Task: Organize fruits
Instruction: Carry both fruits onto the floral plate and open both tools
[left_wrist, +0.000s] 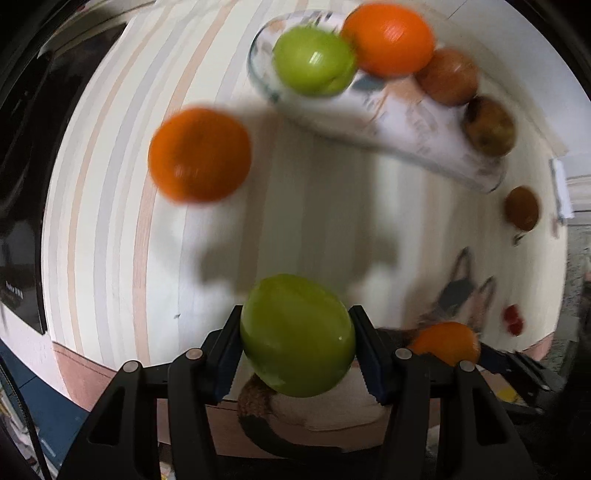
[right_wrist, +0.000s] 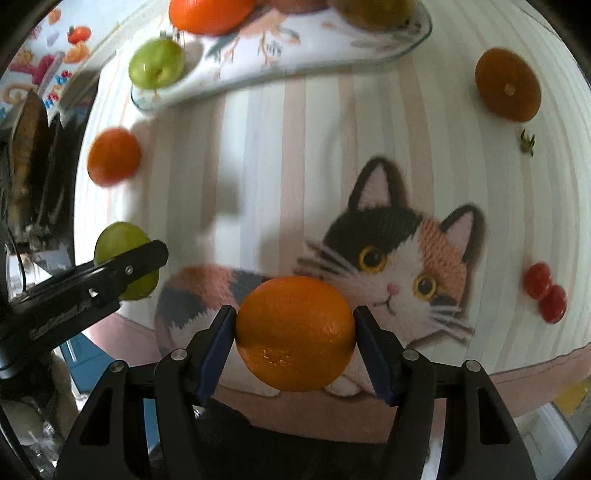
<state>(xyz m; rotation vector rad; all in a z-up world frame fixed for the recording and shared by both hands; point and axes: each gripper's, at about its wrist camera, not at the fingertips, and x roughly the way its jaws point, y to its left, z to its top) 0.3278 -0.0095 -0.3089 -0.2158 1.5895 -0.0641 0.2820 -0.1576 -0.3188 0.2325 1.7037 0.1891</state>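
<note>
My left gripper (left_wrist: 297, 347) is shut on a green apple (left_wrist: 297, 334) and holds it above the striped mat; it also shows in the right wrist view (right_wrist: 122, 258). My right gripper (right_wrist: 295, 332) is shut on an orange (right_wrist: 295, 334), above the cat picture (right_wrist: 399, 273); that orange shows in the left wrist view (left_wrist: 448, 341). A long glass plate (left_wrist: 417, 122) holds a green apple (left_wrist: 314, 61), an orange (left_wrist: 389, 37) and two brownish fruits (left_wrist: 448, 75). A loose orange (left_wrist: 199, 155) lies on the mat left of the plate.
A brown fruit (right_wrist: 508, 85) lies loose at the right with a small stem (right_wrist: 528, 142) near it. Two red cherry tomatoes (right_wrist: 545, 291) lie at the mat's right edge. Dark equipment (left_wrist: 18, 184) stands along the left side.
</note>
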